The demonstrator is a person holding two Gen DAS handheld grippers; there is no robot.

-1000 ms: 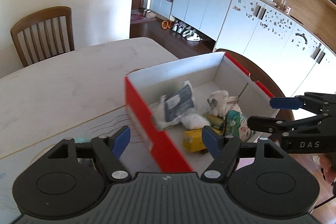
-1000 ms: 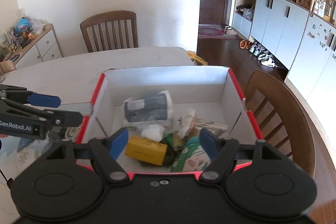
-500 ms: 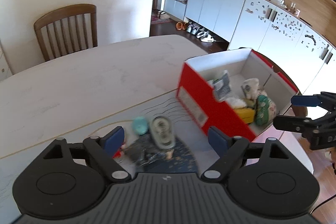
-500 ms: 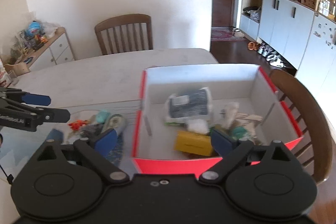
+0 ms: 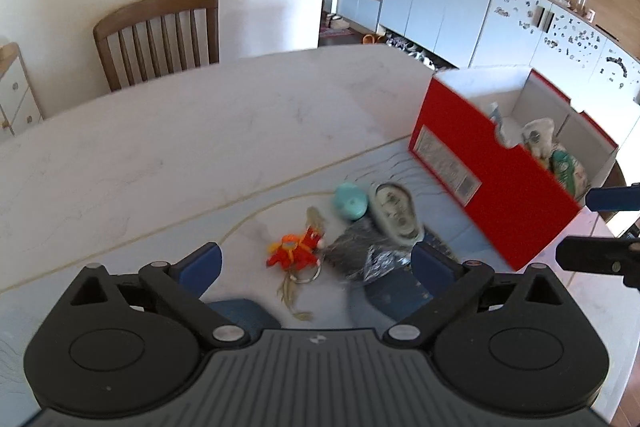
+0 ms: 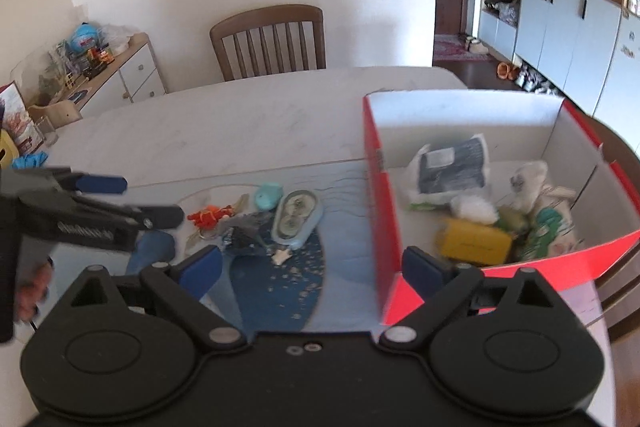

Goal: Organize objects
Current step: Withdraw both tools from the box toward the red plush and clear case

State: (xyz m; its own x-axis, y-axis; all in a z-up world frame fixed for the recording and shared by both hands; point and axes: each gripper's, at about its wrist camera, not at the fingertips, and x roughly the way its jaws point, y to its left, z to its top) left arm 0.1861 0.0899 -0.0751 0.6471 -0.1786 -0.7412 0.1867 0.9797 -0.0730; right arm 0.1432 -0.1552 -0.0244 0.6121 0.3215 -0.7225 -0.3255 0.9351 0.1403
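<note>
A red cardboard box (image 5: 500,183) (image 6: 384,211) with a white inside stands on the table at the right. It holds a dark packet (image 6: 452,171), a yellow box (image 6: 474,243), a white plush (image 6: 528,183) and a green bag (image 6: 556,227). Left of it lie a teal round case (image 5: 350,202) (image 6: 268,195), a grey-blue oval case (image 5: 394,215) (image 6: 298,217), an orange keychain figure (image 5: 294,253) (image 6: 210,215) and a dark foil wrapper (image 5: 362,255) (image 6: 244,237). My left gripper (image 5: 316,263) is open, empty, above these loose things. My right gripper (image 6: 312,265) is open, empty, near the box's front left corner.
A blue patterned mat (image 6: 280,279) lies under the loose things. A wooden chair (image 5: 160,35) stands behind the table. Another chair (image 6: 624,267) is at the right of the box. A sideboard (image 6: 104,75) with clutter stands at the far left.
Both grippers have swung left, away from over the box. The loose things beside the box have come into view under my left gripper. Both stay open.
</note>
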